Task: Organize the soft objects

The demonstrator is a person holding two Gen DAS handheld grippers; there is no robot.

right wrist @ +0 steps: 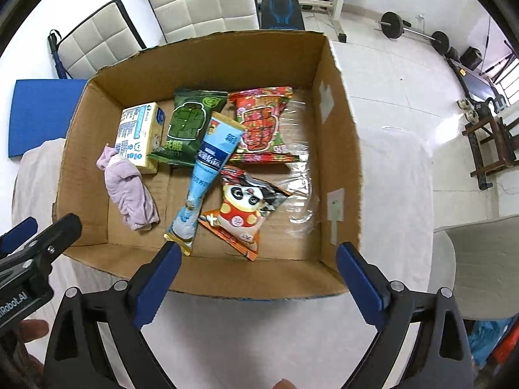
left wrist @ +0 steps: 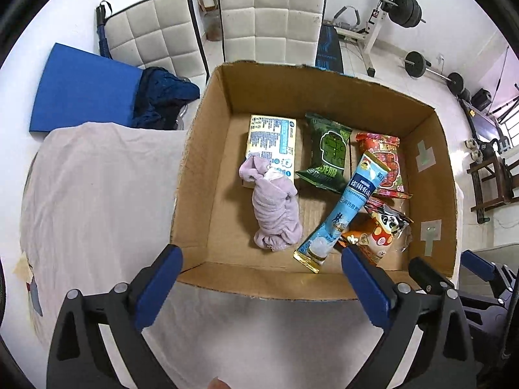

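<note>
An open cardboard box [left wrist: 207, 149] [right wrist: 337, 149] stands on a cloth-covered table. Inside lie a rolled lilac cloth [left wrist: 275, 214] [right wrist: 129, 188], a yellow-blue carton [left wrist: 272, 142] [right wrist: 139, 133], a green packet [left wrist: 327, 152] [right wrist: 188, 123], a red packet [left wrist: 386, 159] [right wrist: 262, 123], a long light-blue packet [left wrist: 340, 214] [right wrist: 204, 175] and a panda snack bag [left wrist: 379, 230] [right wrist: 243, 207]. My left gripper [left wrist: 259, 259] is open and empty at the box's near wall. My right gripper [right wrist: 259, 253] is open and empty above the near wall too.
Two white quilted chairs [left wrist: 269, 16] [right wrist: 201, 0] stand behind the box. A blue mat [left wrist: 81, 87] [right wrist: 42, 110] and a dark blue garment [left wrist: 162, 94] lie to the left. Gym equipment [left wrist: 389, 9] is at the back right. The white tablecloth [left wrist: 97, 194] spreads left of the box.
</note>
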